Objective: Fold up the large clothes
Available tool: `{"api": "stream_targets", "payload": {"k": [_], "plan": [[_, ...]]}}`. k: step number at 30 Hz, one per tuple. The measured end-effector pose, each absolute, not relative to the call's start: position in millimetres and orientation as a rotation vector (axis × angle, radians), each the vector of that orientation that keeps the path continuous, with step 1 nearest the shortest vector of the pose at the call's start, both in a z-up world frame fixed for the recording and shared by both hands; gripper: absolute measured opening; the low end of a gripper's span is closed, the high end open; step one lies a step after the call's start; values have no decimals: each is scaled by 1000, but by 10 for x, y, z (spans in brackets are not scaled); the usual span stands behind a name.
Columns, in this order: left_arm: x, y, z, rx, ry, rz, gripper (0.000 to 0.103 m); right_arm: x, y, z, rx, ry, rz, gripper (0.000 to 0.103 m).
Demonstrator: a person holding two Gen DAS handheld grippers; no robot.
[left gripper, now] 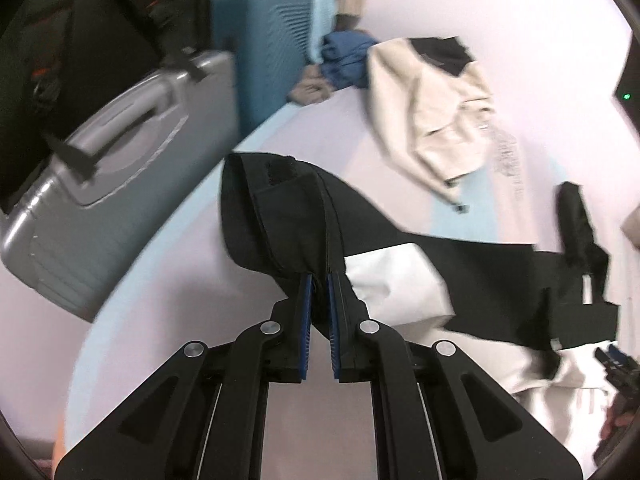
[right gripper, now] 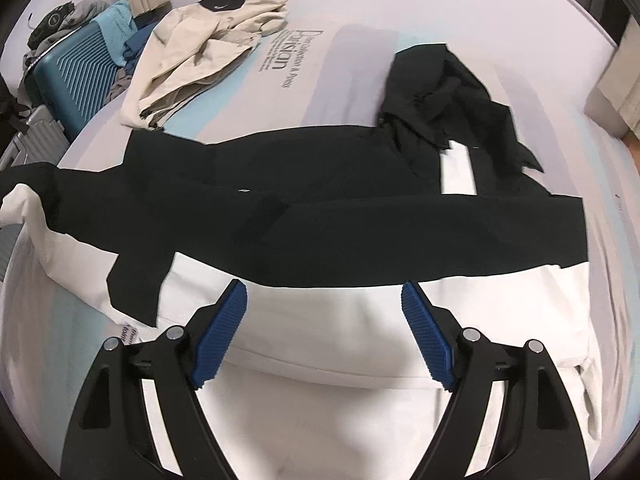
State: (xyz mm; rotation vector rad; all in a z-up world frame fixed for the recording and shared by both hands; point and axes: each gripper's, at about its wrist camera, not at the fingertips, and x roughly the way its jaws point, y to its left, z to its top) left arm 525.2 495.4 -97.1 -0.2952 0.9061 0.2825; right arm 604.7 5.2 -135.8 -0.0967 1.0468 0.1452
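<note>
Black-and-white jacket [right gripper: 280, 216] spread across the bed [right gripper: 400, 12], one end pinched in the left tongs [left gripper: 319, 280].

Nearest in the left wrist view, the left tongs are closed tight on a black fold of the jacket and hold that end raised off the bed; the right tongs [right gripper: 324, 300] stand wide apart with nothing between them, above the jacket's white lower panel. The jacket's long axis runs side to side across the right wrist view, roughly along the bed's near edge, black band over white. Farther back lies a beige jacket [right gripper: 200, 52], beside printing on the bed cover that seems to read "Parisian". Past the bed's left edge stand a teal suitcase [left gripper: 264, 48] and a grey suitcase [left gripper: 120, 168].
</note>
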Motion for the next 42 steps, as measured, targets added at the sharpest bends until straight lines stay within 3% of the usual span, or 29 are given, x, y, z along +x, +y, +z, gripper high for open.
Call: {"api": "stream_targets", "payload": {"k": [17, 29, 36, 38, 42], "plan": [[5653, 2884, -444, -201, 828, 59, 7, 5985, -1191, -1032, -57, 980, 91, 76], [5798, 881, -222, -195, 800, -98, 7, 5933, -2523, -804, -71, 940, 66, 76], [5902, -255, -376, -161, 840, -154, 5, 6050, -3326, -835, -63, 937, 41, 76], [5916, -569, -456, -130, 846, -162, 0, 6089, -3544, -896, -56, 942, 40, 76], [6018, -1185, -885, -28, 911, -131, 0, 6128, -3913, -1035, -32, 948, 47, 82]]}}
